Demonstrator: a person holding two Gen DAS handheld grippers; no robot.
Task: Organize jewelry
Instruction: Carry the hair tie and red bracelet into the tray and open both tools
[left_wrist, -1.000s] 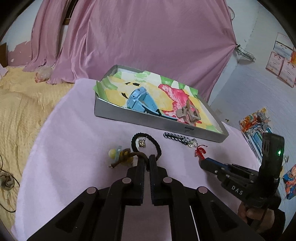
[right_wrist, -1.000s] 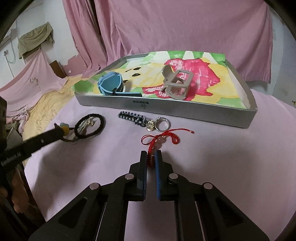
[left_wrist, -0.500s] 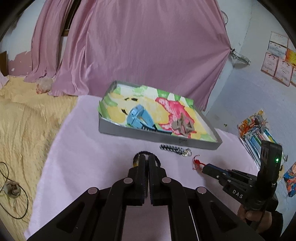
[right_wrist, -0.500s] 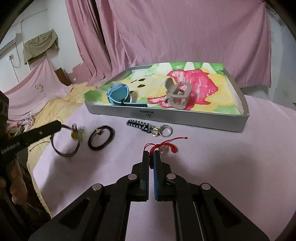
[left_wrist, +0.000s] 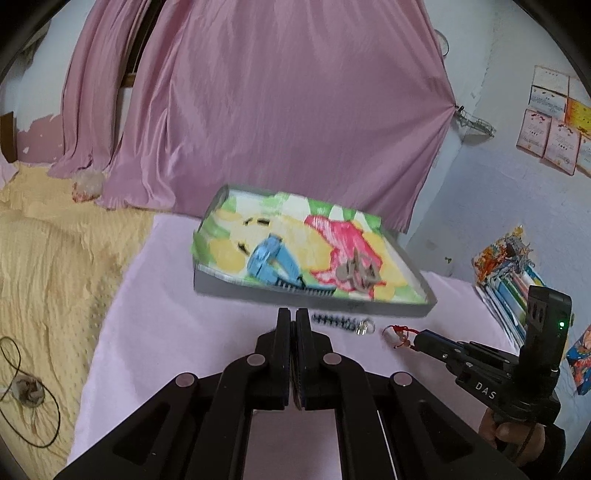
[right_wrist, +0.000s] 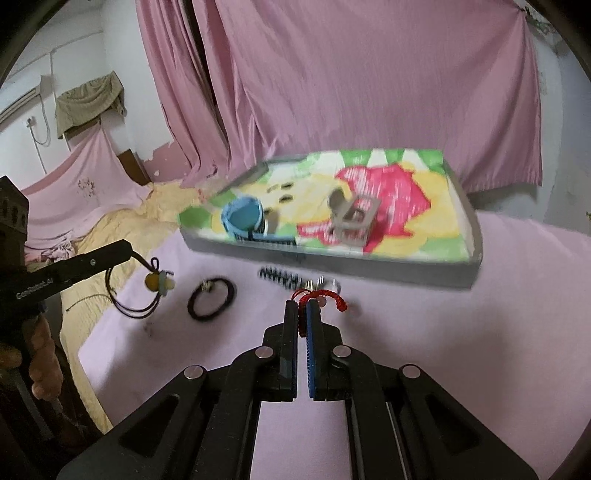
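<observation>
My left gripper (left_wrist: 293, 314) is shut on a brown cord necklace (right_wrist: 159, 281) with a yellow bead, which dangles above the pink table; the cord is hidden in the left wrist view. My right gripper (right_wrist: 303, 307) is shut on a red string bracelet (right_wrist: 323, 295), lifted just off the cloth. The grey tray (right_wrist: 369, 263) with its colourful paper lining holds a blue watch (right_wrist: 242, 218) and a grey hair claw (right_wrist: 352, 218). In front of the tray lie a black bracelet (right_wrist: 211, 297) and a black-and-white beaded chain (right_wrist: 280, 277) with a ring.
The pink tablecloth (left_wrist: 166, 314) ends at a rounded edge on the left, with a yellow blanket (left_wrist: 55, 277) beyond it. Pink curtains (left_wrist: 277, 110) hang behind the tray. Stacked books (left_wrist: 509, 266) lie to the right. A hand holds each gripper handle.
Both grippers have risen and pulled back. The left one has lifted the brown cord necklace off the table; the right one has raised the red bracelet. The tray looks farther away.
</observation>
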